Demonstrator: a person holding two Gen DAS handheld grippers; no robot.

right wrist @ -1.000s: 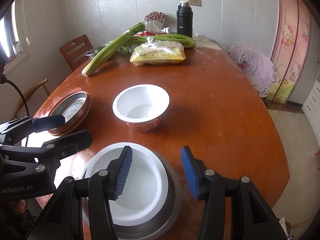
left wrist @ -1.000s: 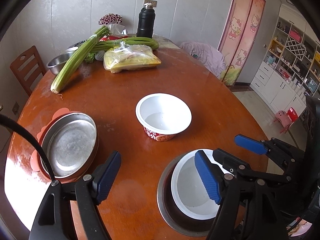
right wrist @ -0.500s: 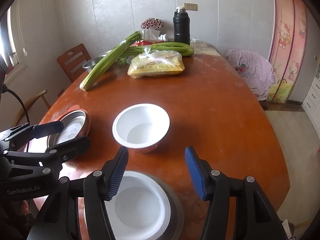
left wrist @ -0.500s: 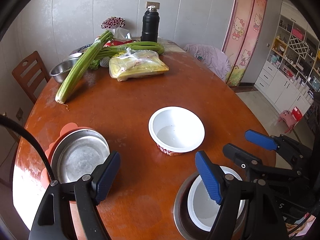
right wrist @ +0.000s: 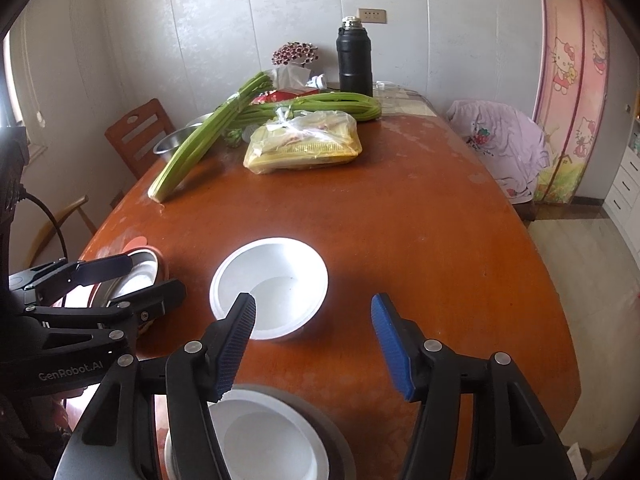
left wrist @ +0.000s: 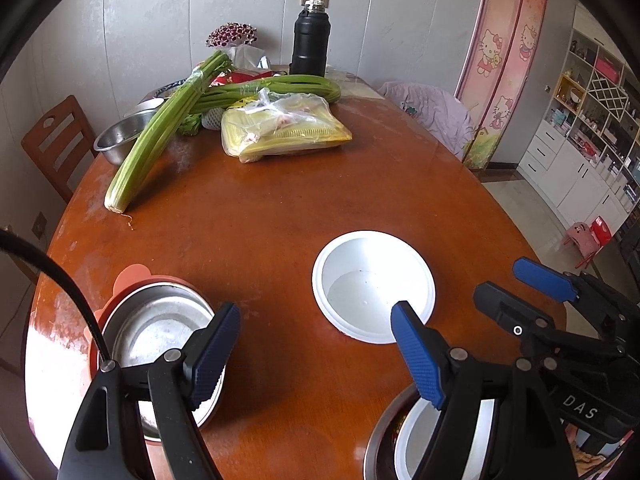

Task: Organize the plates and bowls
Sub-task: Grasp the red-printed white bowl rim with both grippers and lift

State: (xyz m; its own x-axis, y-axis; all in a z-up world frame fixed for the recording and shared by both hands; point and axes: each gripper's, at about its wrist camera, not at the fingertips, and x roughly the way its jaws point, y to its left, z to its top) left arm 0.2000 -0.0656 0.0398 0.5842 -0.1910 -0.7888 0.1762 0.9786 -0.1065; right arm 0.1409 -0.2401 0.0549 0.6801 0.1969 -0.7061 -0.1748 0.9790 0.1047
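A white disposable bowl (left wrist: 374, 284) (right wrist: 270, 286) stands alone on the brown table. A second white bowl (right wrist: 264, 440) (left wrist: 412, 444) sits inside a steel bowl (right wrist: 336, 444) at the near edge. A steel plate (left wrist: 160, 336) (right wrist: 134, 276) lies on an orange plate (left wrist: 130, 274) at the left. My left gripper (left wrist: 316, 356) is open and empty above the table between the steel plate and the lone bowl. My right gripper (right wrist: 314, 346) is open and empty, just in front of the lone bowl and above the nested one.
At the far end lie celery bunches (left wrist: 160, 136), a yellow bagged packet (left wrist: 284, 130), a steel basin (left wrist: 120, 136), a black flask (left wrist: 310, 38) and flowers (left wrist: 232, 34). A wooden chair (left wrist: 56, 144) stands at the left; a cloth-draped chair (right wrist: 500, 144) at the right.
Both grippers have pulled back and risen away from the nested white bowl, which now sits lower in both views. The lone bowl now lies nearer the fingertips. Both stay open.
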